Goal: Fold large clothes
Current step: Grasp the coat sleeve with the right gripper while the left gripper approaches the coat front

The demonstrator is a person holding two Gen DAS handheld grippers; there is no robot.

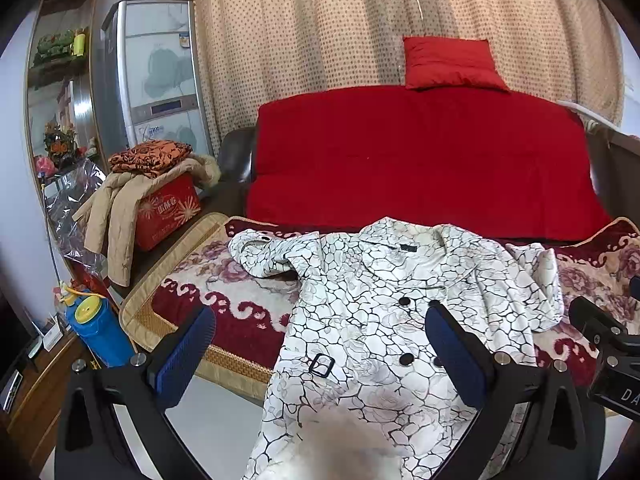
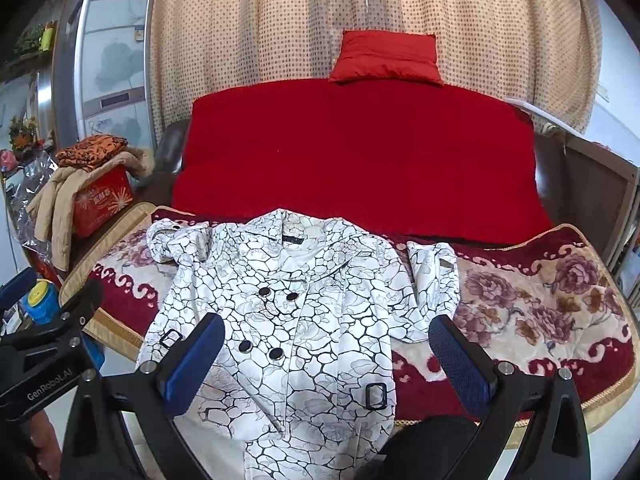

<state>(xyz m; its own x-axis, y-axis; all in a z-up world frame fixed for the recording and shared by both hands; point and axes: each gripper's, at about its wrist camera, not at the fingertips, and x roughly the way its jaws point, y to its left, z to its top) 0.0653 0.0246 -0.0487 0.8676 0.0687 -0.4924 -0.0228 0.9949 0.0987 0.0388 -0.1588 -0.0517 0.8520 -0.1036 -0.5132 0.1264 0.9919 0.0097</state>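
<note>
One coat (image 1: 372, 320), white with black crackle print, face up on floral blanket (image 2: 540, 312), hem hanging over near edge. Left claw (image 1: 320, 356) and right claw (image 2: 326, 364): both spread wide, empty, above it. Advice: flatten bunched far-left sleeve (image 1: 264, 252) first, then fold sleeves inward.

Two wrist views, both facing the red sofa.

My left camera looks from low and close over the coat (image 1: 372, 320), toward the sofa (image 1: 420, 160), sitting left of centre. My right camera faces the same sofa (image 2: 360, 152) from further right. Both share the coat (image 2: 288, 312), sofa and curtain (image 1: 320, 20) behind the sofa.
</note>
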